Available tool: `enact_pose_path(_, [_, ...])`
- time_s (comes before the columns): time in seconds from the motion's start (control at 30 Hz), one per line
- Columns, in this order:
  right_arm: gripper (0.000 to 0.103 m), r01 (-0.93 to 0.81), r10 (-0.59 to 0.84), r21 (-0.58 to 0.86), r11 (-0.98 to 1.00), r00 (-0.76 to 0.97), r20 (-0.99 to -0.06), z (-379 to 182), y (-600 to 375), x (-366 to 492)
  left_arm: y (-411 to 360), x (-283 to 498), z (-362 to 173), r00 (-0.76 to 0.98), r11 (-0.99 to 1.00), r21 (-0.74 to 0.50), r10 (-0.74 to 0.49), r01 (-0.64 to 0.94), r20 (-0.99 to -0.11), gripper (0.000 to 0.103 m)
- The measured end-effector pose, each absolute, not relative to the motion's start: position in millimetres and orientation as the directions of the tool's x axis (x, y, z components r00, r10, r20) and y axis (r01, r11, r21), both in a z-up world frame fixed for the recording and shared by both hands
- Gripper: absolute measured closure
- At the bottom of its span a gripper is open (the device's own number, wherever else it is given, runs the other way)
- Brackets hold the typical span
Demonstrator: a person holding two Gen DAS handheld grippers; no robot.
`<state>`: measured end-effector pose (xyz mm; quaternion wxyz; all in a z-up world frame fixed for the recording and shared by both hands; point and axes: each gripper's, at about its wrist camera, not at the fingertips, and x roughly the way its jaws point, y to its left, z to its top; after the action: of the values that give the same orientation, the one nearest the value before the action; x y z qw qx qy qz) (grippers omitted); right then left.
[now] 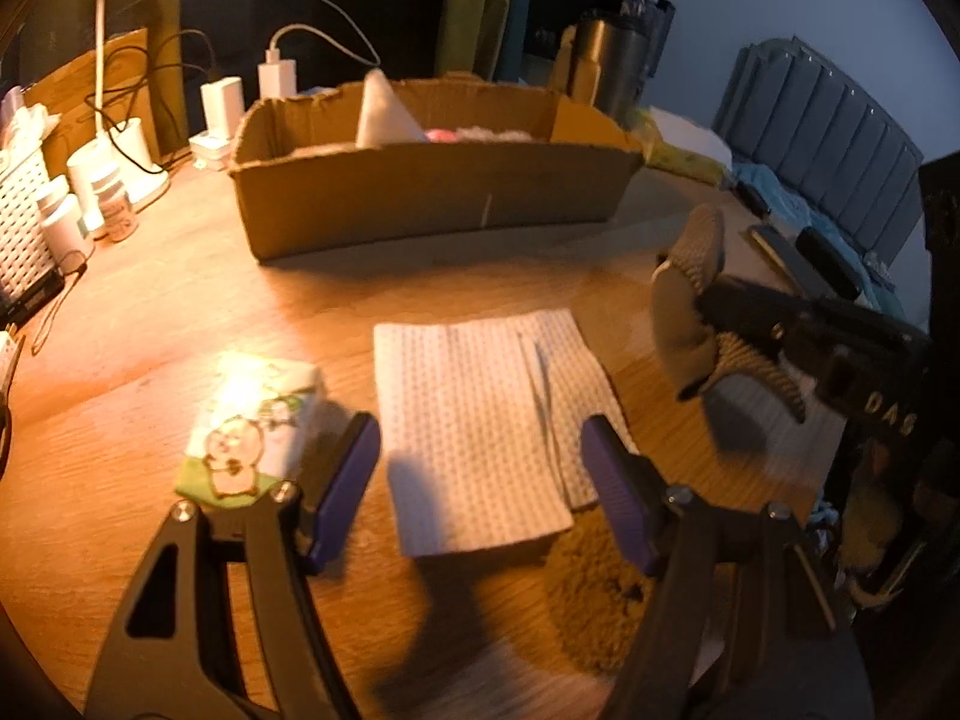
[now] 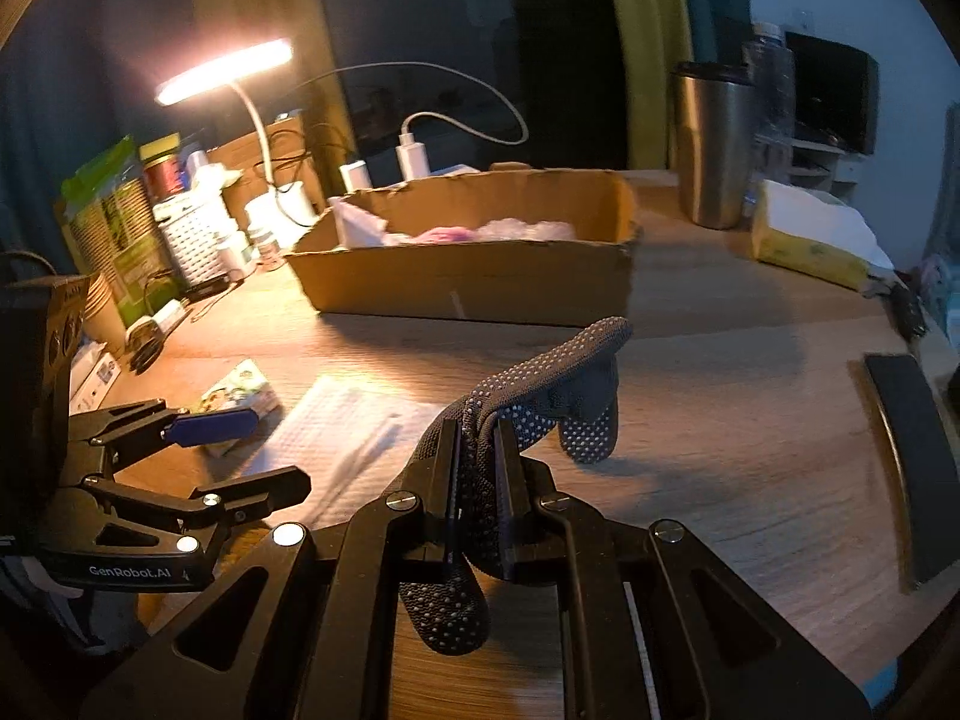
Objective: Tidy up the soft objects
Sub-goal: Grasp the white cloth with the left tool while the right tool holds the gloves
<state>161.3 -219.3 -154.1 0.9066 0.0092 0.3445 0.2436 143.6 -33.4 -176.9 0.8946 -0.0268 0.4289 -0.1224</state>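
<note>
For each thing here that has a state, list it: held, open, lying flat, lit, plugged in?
right gripper: shut on the glove
glove: held off the table, drooping
left gripper: open, empty, above the paper towel
paper towel: lying flat on the table
tissue pack: lying flat
cardboard box: open-topped, soft items inside
desk lamp: lit
white charger: cable plugged in

Black-framed left tongs (image 1: pixel 480 480) with purple pads (image 1: pixel 345 489), silver screws, and seemingly "GenRobot.AI" lettering.

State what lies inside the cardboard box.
Inside the cardboard box: a white folded piece, something pink and pale fluffy material. The front wall hides the box floor.
</note>
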Motion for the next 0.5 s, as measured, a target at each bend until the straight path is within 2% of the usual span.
enact_pose_path(0.23, [0.092,-0.402,0.436,0.205,0.892,0.649,-0.624,-160,-239,167,-50,150,-193,0.588,0.975,-0.075,-0.188,0.211,-0.786,0.033])
enact_pose_path(0.27, [0.092,-0.4,0.435,0.207,0.893,0.648,-0.625,-161,-240,167,-51,150,-193,0.591,0.974,-0.065,-0.184,0.216,-0.785,0.039])
enact_pose_path(0.3, [0.092,-0.398,0.435,0.21,0.893,0.646,-0.627,-163,-241,168,-52,150,-194,0.593,0.974,-0.06,-0.183,0.22,-0.784,0.05])
enact_pose_path(0.37, [0.092,-0.396,0.436,0.213,0.893,0.645,-0.628,-163,-242,169,-54,150,-193,0.603,0.973,-0.035,-0.168,0.227,-0.78,0.058])
enact_pose_path(0.4, [0.092,-0.397,0.438,0.215,0.892,0.644,-0.628,-164,-242,169,-54,150,-193,0.604,0.972,-0.03,-0.168,0.233,-0.779,0.069])
enact_pose_path(0.47, [0.092,-0.399,0.44,0.217,0.891,0.643,-0.626,-163,-242,170,-54,150,-192,0.602,0.97,-0.031,-0.175,0.242,-0.779,0.078])
enact_pose_path(0.5, [0.092,-0.4,0.442,0.217,0.89,0.643,-0.626,-163,-241,170,-55,150,-191,0.599,0.968,-0.034,-0.181,0.248,-0.78,0.087])
